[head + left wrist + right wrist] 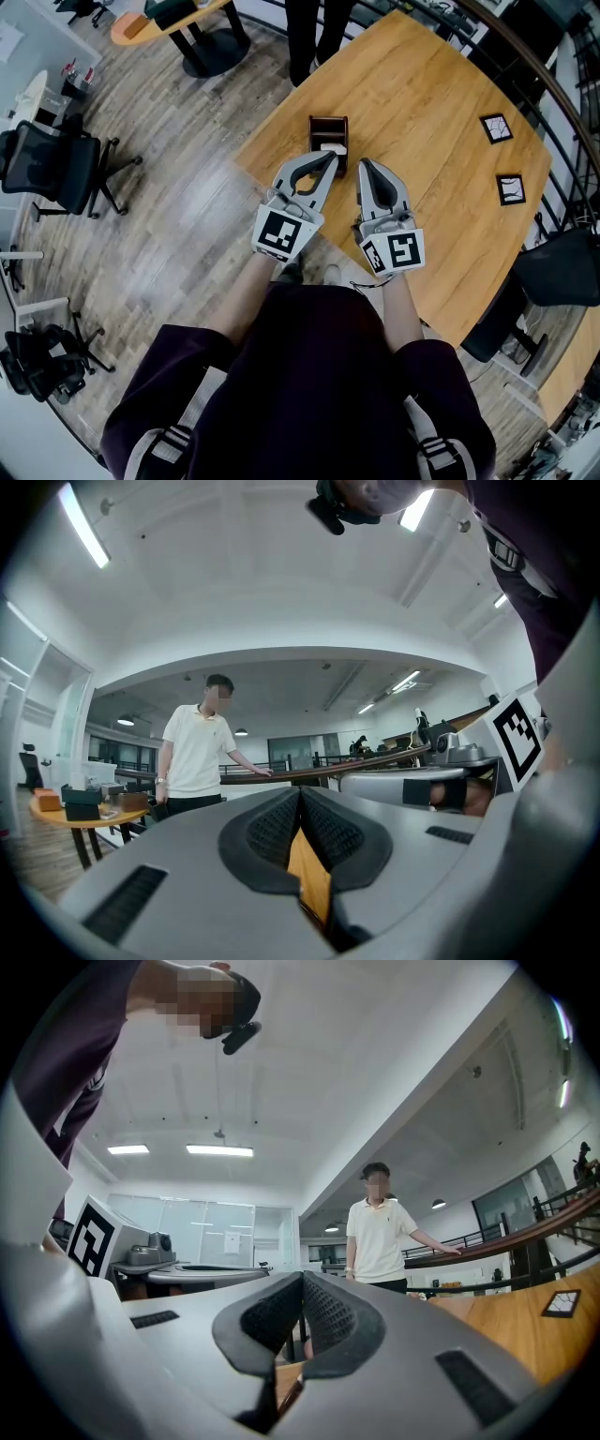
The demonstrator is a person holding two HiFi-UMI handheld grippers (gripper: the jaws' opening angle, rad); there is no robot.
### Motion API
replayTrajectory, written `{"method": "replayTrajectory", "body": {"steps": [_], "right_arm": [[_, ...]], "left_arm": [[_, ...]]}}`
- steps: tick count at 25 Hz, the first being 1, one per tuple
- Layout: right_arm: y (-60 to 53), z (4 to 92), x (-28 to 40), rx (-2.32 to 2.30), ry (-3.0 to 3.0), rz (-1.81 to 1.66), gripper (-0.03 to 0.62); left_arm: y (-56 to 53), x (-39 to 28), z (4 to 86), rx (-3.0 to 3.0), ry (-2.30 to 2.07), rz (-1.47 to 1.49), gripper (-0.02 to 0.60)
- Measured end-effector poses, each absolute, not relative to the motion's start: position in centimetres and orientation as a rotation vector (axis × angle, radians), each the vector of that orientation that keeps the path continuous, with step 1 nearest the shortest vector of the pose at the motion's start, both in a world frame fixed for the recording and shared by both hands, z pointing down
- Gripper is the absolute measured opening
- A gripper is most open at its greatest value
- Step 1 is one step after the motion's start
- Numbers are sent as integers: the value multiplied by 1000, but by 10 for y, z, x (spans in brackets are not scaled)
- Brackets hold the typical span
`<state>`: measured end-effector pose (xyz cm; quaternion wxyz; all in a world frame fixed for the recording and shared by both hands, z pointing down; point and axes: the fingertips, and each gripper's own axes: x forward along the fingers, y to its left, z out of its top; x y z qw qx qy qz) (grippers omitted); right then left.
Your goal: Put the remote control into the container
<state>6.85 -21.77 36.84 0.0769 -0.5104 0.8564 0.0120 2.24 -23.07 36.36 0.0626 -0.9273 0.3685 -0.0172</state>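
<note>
As we look down on the wooden table (pixel 441 103), we hold both grippers side by side over its near edge, left gripper (pixel 330 157) and right gripper (pixel 363 165) each with jaws pressed together on nothing, dark container (pixel 328 125) just beyond their tips, pale remote control (pixel 333 147) inside it.

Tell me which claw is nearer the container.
The left claw: its closed tip reaches the dark container, while the right claw stops short, off to the container's right.

Wooden table (pixel 427 141): container (pixel 328 132), marker cards (pixel 496 128)
</note>
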Motion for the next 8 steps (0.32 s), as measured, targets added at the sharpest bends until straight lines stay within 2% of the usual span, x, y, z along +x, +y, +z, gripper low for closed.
{"method": "replayTrajectory", "body": {"steps": [8], "right_arm": [[-219,373,66,-1535,2565,23,18]], "left_arm": [[-233,20,366,-2811,1119,-59,12]]}}
